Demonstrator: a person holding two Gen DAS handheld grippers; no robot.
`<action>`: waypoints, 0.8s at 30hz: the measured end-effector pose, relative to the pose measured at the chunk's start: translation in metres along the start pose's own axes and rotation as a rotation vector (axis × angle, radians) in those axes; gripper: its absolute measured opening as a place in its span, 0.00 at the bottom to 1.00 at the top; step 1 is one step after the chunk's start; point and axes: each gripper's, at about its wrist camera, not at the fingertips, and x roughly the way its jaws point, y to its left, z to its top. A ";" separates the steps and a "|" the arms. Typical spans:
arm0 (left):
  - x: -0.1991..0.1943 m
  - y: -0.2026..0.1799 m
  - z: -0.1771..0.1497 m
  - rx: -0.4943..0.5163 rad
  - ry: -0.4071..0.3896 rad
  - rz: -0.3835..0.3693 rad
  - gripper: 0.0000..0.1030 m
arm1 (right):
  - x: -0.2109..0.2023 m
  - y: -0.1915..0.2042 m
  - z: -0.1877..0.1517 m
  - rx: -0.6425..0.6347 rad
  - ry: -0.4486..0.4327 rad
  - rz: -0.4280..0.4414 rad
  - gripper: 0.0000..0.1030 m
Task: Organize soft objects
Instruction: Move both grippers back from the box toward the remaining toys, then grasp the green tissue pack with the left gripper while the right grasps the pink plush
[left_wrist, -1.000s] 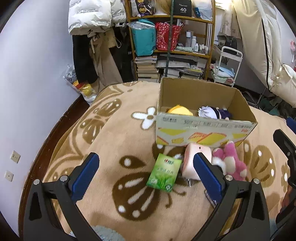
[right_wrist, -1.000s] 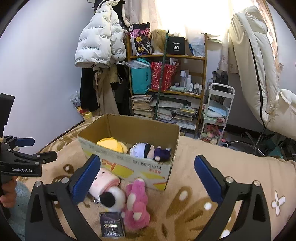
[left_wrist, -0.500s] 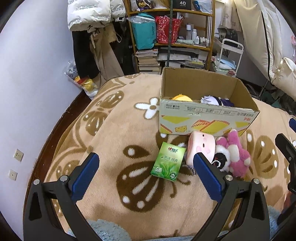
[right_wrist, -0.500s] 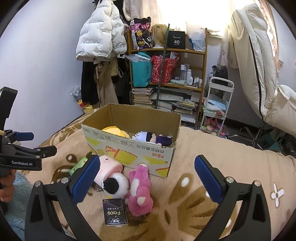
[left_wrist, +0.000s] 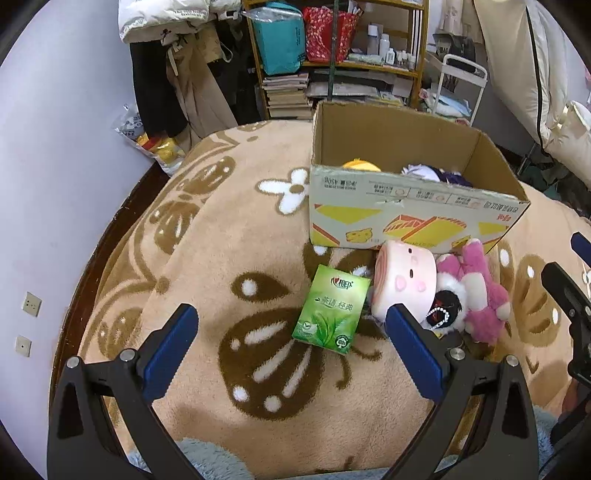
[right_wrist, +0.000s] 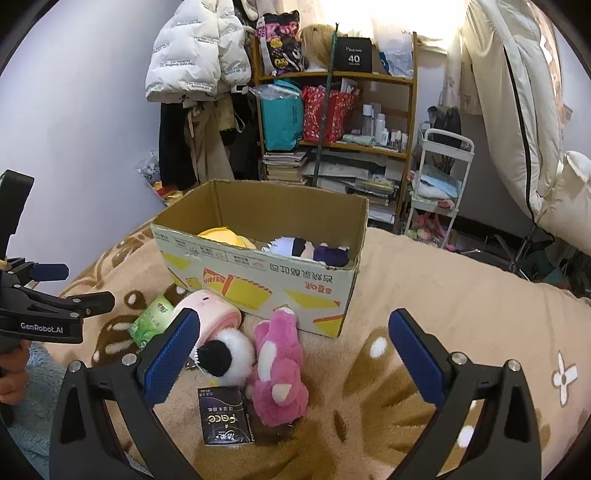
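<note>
An open cardboard box (left_wrist: 413, 218) (right_wrist: 258, 280) stands on the tan blanket, holding a yellow plush (right_wrist: 225, 236) and a dark-haired doll (right_wrist: 310, 251). In front of it lie a pale pink pig plush (left_wrist: 404, 280) (right_wrist: 212, 310), a black-and-white panda plush (right_wrist: 223, 356), a magenta plush (left_wrist: 476, 291) (right_wrist: 279, 365), a green tissue pack (left_wrist: 332, 310) (right_wrist: 151, 325) and a black tissue pack (right_wrist: 225, 417). My left gripper (left_wrist: 291, 347) hovers open near the green pack. Above the toys my right gripper (right_wrist: 293, 354) is open too, holding nothing.
The bed's blanket (left_wrist: 221, 258) runs to a dark wooden edge on the left by the wall. Behind stand a cluttered shelf (right_wrist: 332, 122), hanging coats (right_wrist: 195, 55) and a white trolley (right_wrist: 439, 177). A white padded chair (right_wrist: 517, 110) is at the right.
Both grippers have drawn back and risen slightly, so the box and toys sit farther up the views and more blanket shows. Nothing was grasped; the objects lie as before.
</note>
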 end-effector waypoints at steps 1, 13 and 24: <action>0.002 0.000 0.000 0.001 0.004 0.003 0.97 | 0.002 -0.001 0.000 0.003 0.004 0.000 1.00; 0.033 0.002 0.002 -0.009 0.095 -0.005 0.97 | 0.032 -0.007 -0.006 0.030 0.069 0.007 1.00; 0.071 -0.007 0.001 0.019 0.215 -0.014 0.97 | 0.062 -0.014 -0.013 0.060 0.123 -0.020 1.00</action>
